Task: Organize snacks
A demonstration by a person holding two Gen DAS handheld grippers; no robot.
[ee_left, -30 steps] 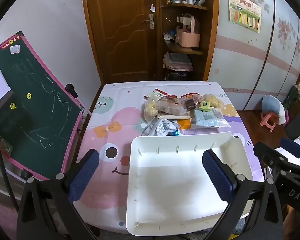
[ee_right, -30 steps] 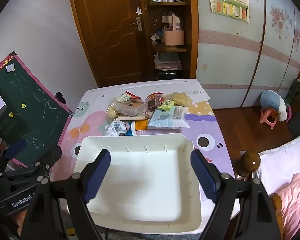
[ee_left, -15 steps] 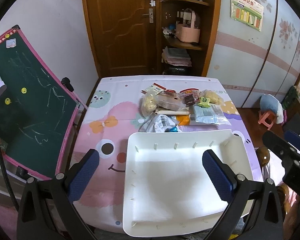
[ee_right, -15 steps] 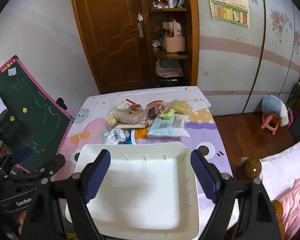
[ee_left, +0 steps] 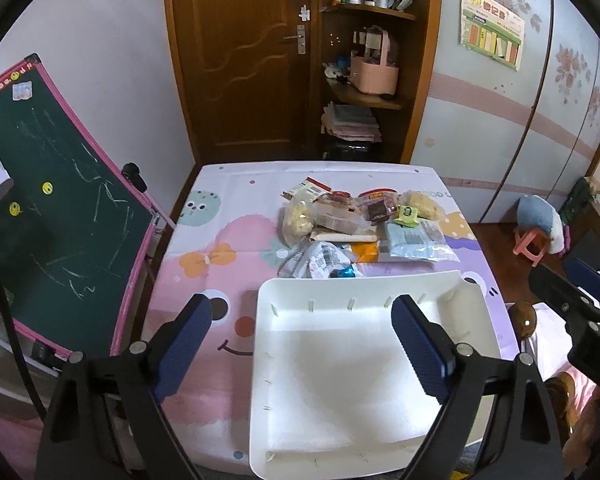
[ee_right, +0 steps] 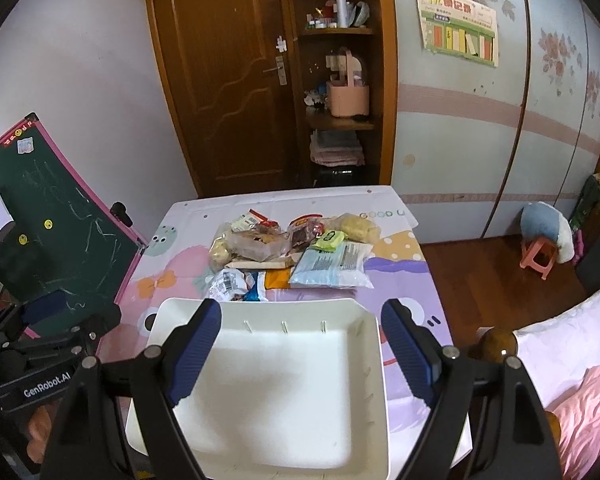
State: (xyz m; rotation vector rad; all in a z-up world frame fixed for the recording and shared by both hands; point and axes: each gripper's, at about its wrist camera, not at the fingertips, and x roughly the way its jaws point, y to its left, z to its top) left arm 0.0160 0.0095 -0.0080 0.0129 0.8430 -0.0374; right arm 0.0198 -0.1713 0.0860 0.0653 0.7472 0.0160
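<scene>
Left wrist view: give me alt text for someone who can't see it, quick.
An empty white tray sits at the near edge of a table with a cartoon cloth, a pile of snack packets just beyond it. The open left gripper hovers over the tray, holding nothing; its jaws have just been closing slightly.

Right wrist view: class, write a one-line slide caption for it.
Open right gripper hovers over an empty white tray, with a pile of snack packets waiting beyond it on the cartoon tablecloth.

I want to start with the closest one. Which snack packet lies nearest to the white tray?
The crumpled white packet with a barcode, at the left front of the pile, nearly touching the white tray's far rim. The pale blue packet lies farther back.
</scene>
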